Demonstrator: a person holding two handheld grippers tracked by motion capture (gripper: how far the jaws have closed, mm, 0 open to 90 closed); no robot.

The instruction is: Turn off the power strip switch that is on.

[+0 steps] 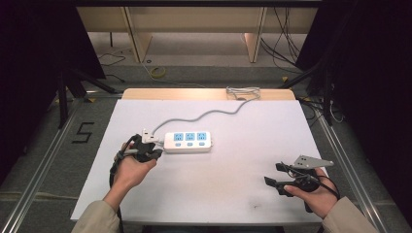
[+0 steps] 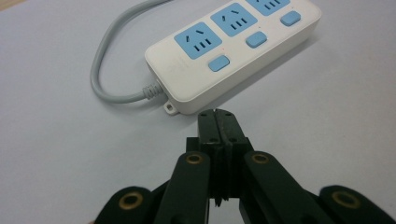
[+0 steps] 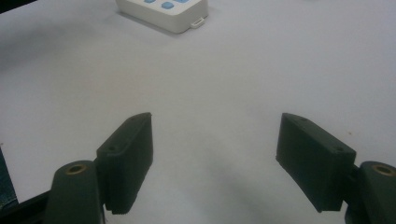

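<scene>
Down at the near edge of the high view, two sleeves and two hands come in over the white desk (image 1: 204, 194). The right gripper (image 1: 274, 174) sits at the near right, well apart from everything, and its jaws are spread wide with nothing but bare desk between them; its own view shows the two black pads (image 3: 128, 156) standing far apart, empty. A grey three-cornered plate rides on top of it.

Over on the left, the left gripper (image 1: 156, 144) is clenched tight, jaws pressed together with nothing caught between them. In its own view the closed tips (image 2: 219, 122) point straight at the power strip (image 2: 233, 51) and stop just short of its near end, right beside the small mounting tab; whether they touch it, I cannot tell.

The strip (image 1: 188, 141) lies flat around the middle of the desk, a little left of centre, long side running left to right. White body, three blue sockets in a row, a blue switch (image 2: 219, 63) beside each one. Its grey cord (image 1: 214, 112) leaves the left end, loops round and snakes off to the far right edge of the desk, where it gathers in a loose coil (image 1: 243, 91).

A corner of the strip (image 3: 163, 11) shows far off, ahead of the right gripper.
</scene>
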